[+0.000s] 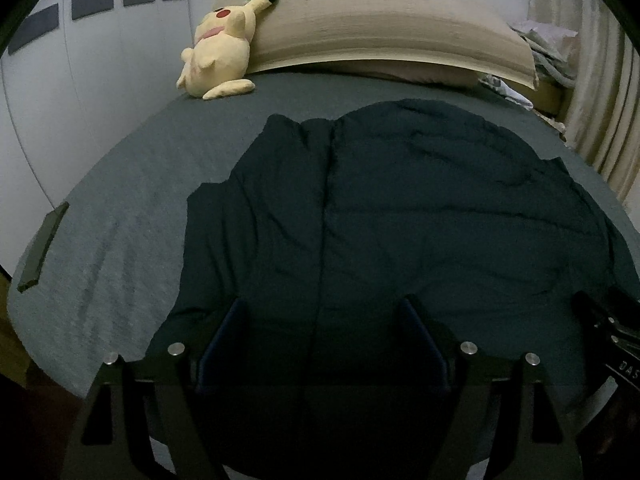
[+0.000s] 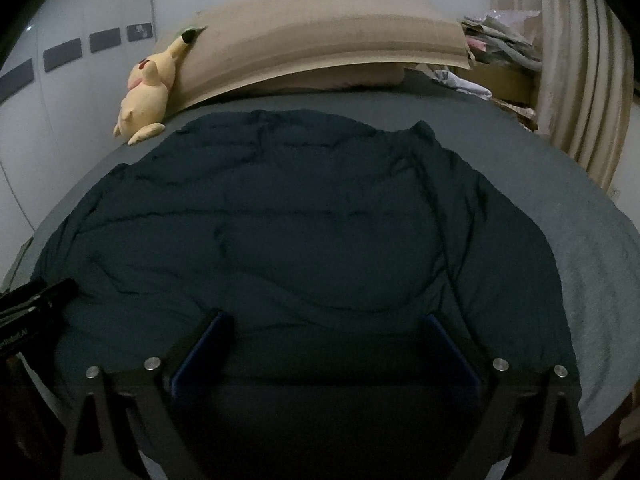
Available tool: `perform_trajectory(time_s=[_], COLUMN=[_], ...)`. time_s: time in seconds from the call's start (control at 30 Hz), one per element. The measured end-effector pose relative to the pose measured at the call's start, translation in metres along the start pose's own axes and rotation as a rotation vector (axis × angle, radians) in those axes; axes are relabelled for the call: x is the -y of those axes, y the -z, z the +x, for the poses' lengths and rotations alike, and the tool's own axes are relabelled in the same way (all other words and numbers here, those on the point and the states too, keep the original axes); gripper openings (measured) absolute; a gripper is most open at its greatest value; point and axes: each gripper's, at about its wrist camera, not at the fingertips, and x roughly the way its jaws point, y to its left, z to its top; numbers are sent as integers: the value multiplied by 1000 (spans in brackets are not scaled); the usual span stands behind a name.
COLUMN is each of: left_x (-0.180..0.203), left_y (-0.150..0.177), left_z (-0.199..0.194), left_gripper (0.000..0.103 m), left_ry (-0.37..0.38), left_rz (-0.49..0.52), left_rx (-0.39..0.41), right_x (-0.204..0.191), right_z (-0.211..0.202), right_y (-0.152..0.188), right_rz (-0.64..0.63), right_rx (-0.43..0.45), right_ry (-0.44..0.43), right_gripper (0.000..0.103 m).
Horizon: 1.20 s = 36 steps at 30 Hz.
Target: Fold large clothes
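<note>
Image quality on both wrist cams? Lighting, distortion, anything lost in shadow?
Left wrist: dim, strong fisheye bowing the bed edge; dark jacket underexposed, its near hem merging into shadow around the open left gripper. Right wrist: same dimness and bowing, black vignette corners; right gripper open, quilting faint. No glare; plush toy is sharp enough.

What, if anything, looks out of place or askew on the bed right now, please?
Nothing looks damaged or spilled. The dark jacket lies spread on the grey sheet, wrinkled but flat. The yellow plush toy is tipped on its side against the tan pillow, and a dark flat object sits at the bed's left edge.
</note>
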Motion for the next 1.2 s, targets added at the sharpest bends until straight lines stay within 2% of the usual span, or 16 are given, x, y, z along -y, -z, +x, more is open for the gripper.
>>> perform_trajectory(time_s=[0.27, 0.43, 0.53, 0.57, 0.6, 0.67, 0.77, 0.9, 0.93, 1.03, 1.07, 1.13, 1.2], left_x=[0, 3, -3, -7, -9, -22, -32, -39, -40, -41, -40, -39, -41], left_y=[11, 12, 10, 11, 12, 11, 5, 14, 18, 26, 25, 21, 15], left_z=[4, 4, -5, -11, -16, -26, -27, -21, -19, -20, -22, -25, -29], left_gripper=[82, 82, 82, 82, 82, 82, 82, 82, 82, 82, 82, 82, 82], left_ry=[14, 2, 10, 0, -9, -29, -40, -60, -53, -48, -57, -54, -51], left_rz=[24, 48, 28, 18, 8, -47, -82, -69, -68, -58, -47, -44, -53], left_rx=[34, 40, 49, 66, 80, 111, 103, 71, 68, 85, 90, 84, 93], right_x=[0, 1, 3, 4, 4, -1, -19, -36, -40, -53, -54, -49, -41], right_z=[3, 6, -3, -10, -23, -32, -4, 58, 73, 124, 139, 144, 127], right_y=[11, 6, -10, -17, -32, -60, -109, -155, -161, -162, -159, -164, -168], right_rz=[-1, -8, 1, 4, -4, -24, -41, 39, 55, 20, 24, 56, 61], right_rx=[24, -10, -59, -37, 23, 69, 7, -74, -103, -210, -254, -268, -232], right_ry=[5, 1, -22, -33, -38, -41, -111, -115, -120, -25, -23, -26, -45], right_gripper=[101, 102, 102, 102, 102, 103, 103, 103, 103, 102, 102, 102, 98])
